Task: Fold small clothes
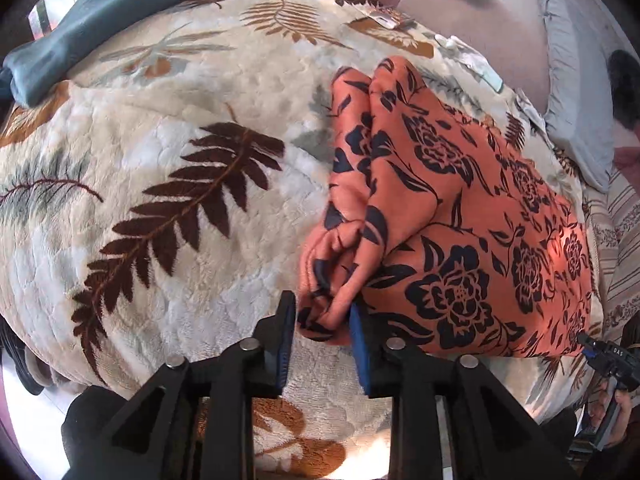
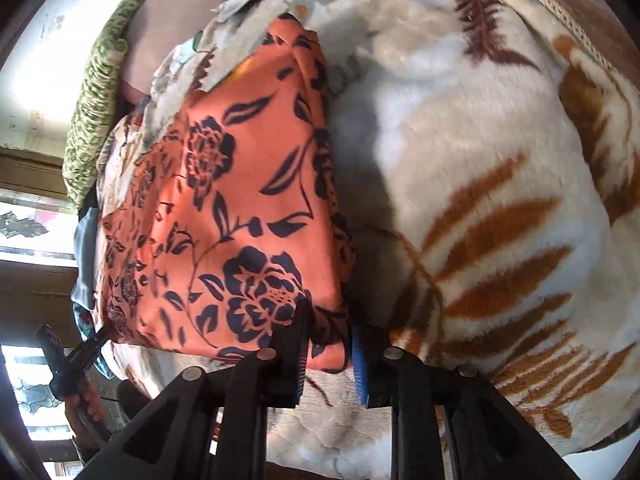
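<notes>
Leaf-print blanket (image 1: 168, 208) is covering the bed, the orange floral garment (image 1: 460, 208) lying on it. Both tools are pointing steeply down: left tool (image 1: 322, 334) is gripping its bunched corner, right tool (image 2: 329, 354) is pinching its near edge.

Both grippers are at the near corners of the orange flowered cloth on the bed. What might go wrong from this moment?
1. The left gripper has a bunched, rolled corner of the orange cloth between its jaws; the crumple may get folded in.
2. The right gripper has only a thin edge between its jaws, so the cloth may slip out when lifted.
3. The fluffy leaf-print blanket lies right under both corners; a finger may catch it too.
</notes>
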Demonstrator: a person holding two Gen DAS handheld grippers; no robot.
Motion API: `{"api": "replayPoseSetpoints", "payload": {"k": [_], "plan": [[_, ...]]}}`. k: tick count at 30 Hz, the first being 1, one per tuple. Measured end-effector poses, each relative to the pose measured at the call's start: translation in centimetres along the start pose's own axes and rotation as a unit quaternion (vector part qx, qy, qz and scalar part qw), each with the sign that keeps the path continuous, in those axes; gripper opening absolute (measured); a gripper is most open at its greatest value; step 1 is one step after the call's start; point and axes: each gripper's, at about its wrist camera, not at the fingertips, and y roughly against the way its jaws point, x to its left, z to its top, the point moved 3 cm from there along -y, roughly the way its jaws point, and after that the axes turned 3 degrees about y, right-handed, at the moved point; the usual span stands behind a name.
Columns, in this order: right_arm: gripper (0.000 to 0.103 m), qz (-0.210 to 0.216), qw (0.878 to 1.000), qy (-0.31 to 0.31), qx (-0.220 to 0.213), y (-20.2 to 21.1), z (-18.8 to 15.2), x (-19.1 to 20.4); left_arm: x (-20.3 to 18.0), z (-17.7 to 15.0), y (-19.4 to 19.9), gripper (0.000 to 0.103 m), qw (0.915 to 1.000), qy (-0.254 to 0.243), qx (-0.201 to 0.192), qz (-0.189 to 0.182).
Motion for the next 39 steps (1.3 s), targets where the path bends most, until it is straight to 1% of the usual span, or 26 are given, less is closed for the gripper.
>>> {"api": "replayPoseSetpoints", "payload": {"k": [2,3,4,6,7,8,10,11,12,14,17,20,21,22,23,24,26,27,29,30,32,34,35,36,37,39], "plan": [[0.041,-0.009,0.999,0.008,-0.03,1.7,0.2,0.7,-0.2,1.2,2.2,0.045,0.9992,-0.005,-0.04,-0.002],[0.064,-0.024,0.998,0.021,-0.051,2.9,0.5,1.3,-0.8,1.9,3.5,0.046,0.9976,-0.021,-0.067,0.004],[0.074,-0.043,0.995,0.036,-0.078,4.3,0.9,2.1,-1.6,2.5,4.7,0.048,0.9948,-0.038,-0.094,0.007],[0.074,-0.056,0.988,0.067,-0.127,6.6,2.0,4.0,-3.6,3.6,6.5,0.05,0.989,-0.068,-0.131,-0.011],[0.074,-0.044,0.986,0.074,-0.142,7.1,2.8,5.1,-4.8,3.8,6.7,0.051,0.9869,-0.083,-0.135,-0.029],[0.074,-0.018,0.986,0.075,-0.151,7.4,3.8,5.9,-6.1,4.0,6.5,0.051,0.9849,-0.102,-0.133,-0.043],[0.074,0.043,0.986,0.077,-0.14,6.4,5.6,7.5,-8.8,4.0,5.5,0.051,0.9793,-0.143,-0.132,-0.057],[0.074,0.054,0.986,0.08,-0.136,5.3,6.6,8.4,-10.0,3.8,4.7,0.051,0.9769,-0.161,-0.127,-0.06],[0.074,0.046,0.986,0.08,-0.137,4.5,7.8,8.6,-10.8,3.6,3.7,0.051,0.9759,-0.175,-0.119,-0.055],[0.074,0.004,0.987,0.078,-0.142,2.8,10.0,8.7,-11.5,3.2,1.0,0.051,0.9759,-0.19,-0.106,-0.018],[0.074,-0.09,0.982,0.071,-0.15,1.3,13.2,7.1,-10.4,3.1,-3.4,0.051,0.9826,-0.175,-0.06,0.02],[0.074,-0.106,0.983,0.082,-0.124,-0.7,15.3,5.8,-9.7,2.6,-4.3,0.051,0.9829,-0.171,-0.067,0.014],[0.071,-0.109,0.983,0.099,-0.109,-1.6,15.6,5.9,-9.8,2.5,-4.3,0.051,0.9815,-0.178,-0.07,0.016],[0.041,-0.106,0.983,0.114,-0.097,-2.3,15.6,6.1,-9.8,2.4,-4.3,0.052,0.9805,-0.182,-0.073,0.017],[0.016,-0.104,0.982,0.127,-0.089,-2.8,15.5,6.5,-9.8,2.4,-4.3,0.052,0.9804,-0.182,-0.074,0.014],[0.007,-0.117,0.978,0.144,-0.091,-2.8,15.5,7.1,-9.5,2.4,-4.2,0.052,0.9806,-0.18,-0.076,0.009],[0.007,-0.147,0.962,0.184,-0.139,-1.2,15.0,8.6,-9.2,2.3,-4.2,0.052,0.9812,-0.175,-0.082,0.002],[0.006,-0.162,0.957,0.178,-0.159,-0.9,15.3,8.2,-9.2,2.2,-4.3,0.052,0.981,-0.174,-0.086,0.002],[0.007,-0.163,0.975,0.102,-0.113,-3.1,16.6,4.3,-9.5,2.1,-4.1,0.052,0.9795,-0.18,-0.089,0.01],[0.015,-0.16,0.979,0.077,-0.095,-3.9,16.7,3.0,-9.5,2.1,-3.9,0.052,0.9794,-0.182,-0.087,0.011],[0.023,-0.155,0.976,0.085,-0.124,-2.9,16.1,3.4,-9.2,2.3,-2.8,0.052,0.9814,-0.172,-0.085,-0.005],[0.039,-0.154,0.974,0.088,-0.14,-1.1,15.3,4.3,-8.3,3.2,-0.8,0.052,0.982,-0.152,-0.108,-0.027],[0.043,-0.152,0.971,0.088,-0.162,0.3,14.7,4.9,-7.5,3.9,0.3,0.052,0.982,-0.139,-0.123,-0.035],[0.059,-0.144,0.968,0.089,-0.186,1.8,14.0,5.8,-6.8,4.7,1.0,0.054,0.9822,-0.124,-0.133,-0.044],[0.067,-0.128,0.966,0.093,-0.206,3.1,13.2,6.8,-6.1,5.7,1.4,0.056,0.9831,-0.112,-0.135,-0.053],[0.068,-0.067,0.967,0.117,-0.216,4.3,11.3,9.4,-5.3,7.7,1.1,0.056,0.9859,-0.095,-0.119,-0.071]]}}
